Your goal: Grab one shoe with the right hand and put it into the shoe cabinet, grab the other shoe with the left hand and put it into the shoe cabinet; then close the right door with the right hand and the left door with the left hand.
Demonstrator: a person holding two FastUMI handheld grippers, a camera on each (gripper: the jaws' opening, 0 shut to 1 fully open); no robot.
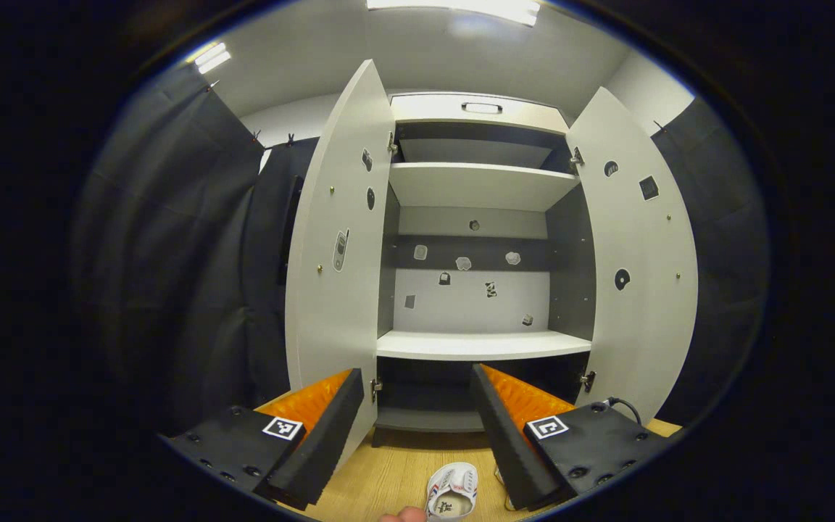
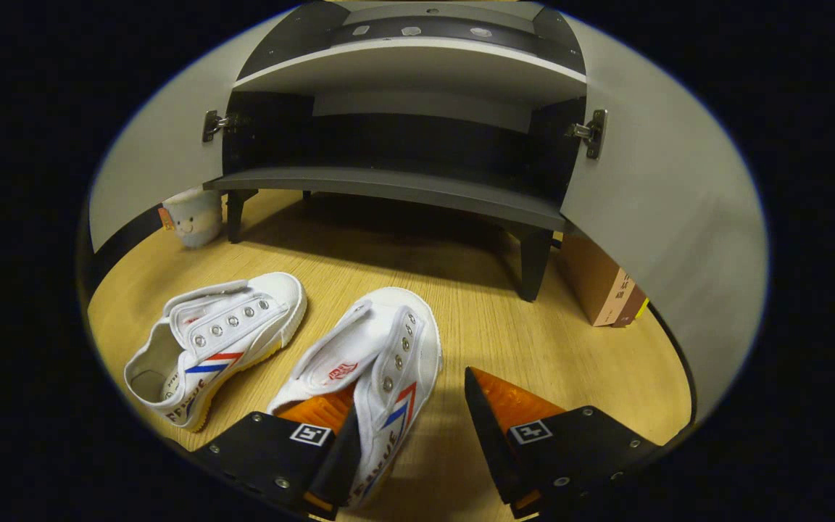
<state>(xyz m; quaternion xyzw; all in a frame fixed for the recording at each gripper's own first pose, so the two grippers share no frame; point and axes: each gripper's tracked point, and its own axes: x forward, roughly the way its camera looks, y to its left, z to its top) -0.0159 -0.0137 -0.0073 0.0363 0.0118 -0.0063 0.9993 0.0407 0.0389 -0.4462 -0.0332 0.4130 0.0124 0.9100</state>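
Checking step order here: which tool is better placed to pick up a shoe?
Right. The right tool is open low over the nearer shoe, one finger inside it. The left tool faces the cabinet.

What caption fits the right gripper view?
Open right gripper straddles one white sneaker's side wall on the wooden floor, before the open shoe cabinet.

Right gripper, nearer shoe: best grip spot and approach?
Probably grip the nearer shoe across its side wall near the opening, coming from above and behind. It lies upright, toe toward the cabinet; one finger of the open right gripper already sits inside the opening.
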